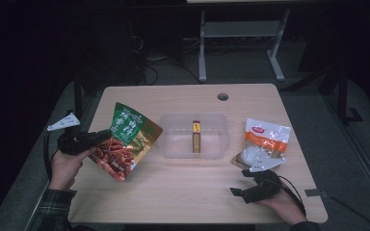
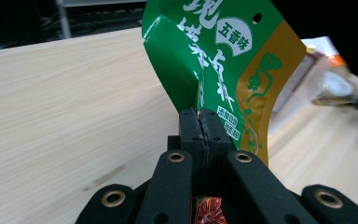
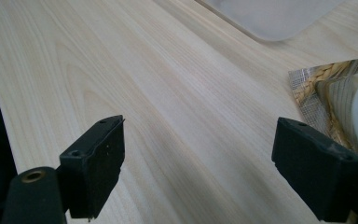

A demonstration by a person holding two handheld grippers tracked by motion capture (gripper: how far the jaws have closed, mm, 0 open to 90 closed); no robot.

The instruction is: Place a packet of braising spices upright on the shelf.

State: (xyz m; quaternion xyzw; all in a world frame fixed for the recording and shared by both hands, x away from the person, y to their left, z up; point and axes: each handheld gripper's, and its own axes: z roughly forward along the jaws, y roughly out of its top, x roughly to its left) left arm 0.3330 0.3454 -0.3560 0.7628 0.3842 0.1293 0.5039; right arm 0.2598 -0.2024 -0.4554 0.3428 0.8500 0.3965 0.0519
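A green and gold snack pouch (image 1: pixel 127 139) with red food pictured on it hangs tilted above the table's left side. My left gripper (image 1: pixel 107 135) is shut on the pouch's edge; in the left gripper view the jaws pinch the pouch (image 2: pixel 223 70) between their fingertips (image 2: pixel 200 122). My right gripper (image 1: pixel 237 191) rests near the front right of the table, jaws wide apart with bare wood between them (image 3: pixel 198 140). An orange and white bag (image 1: pixel 264 144) lies just beyond it, its woven-print corner (image 3: pixel 326 84) at the right of the right gripper view.
A clear plastic tub (image 1: pixel 171 139) sits mid-table with a slim yellow and red packet (image 1: pixel 196 136) inside. The table has a round cable hole (image 1: pixel 222 96) at the back. Desk legs and cables stand on the dark floor behind.
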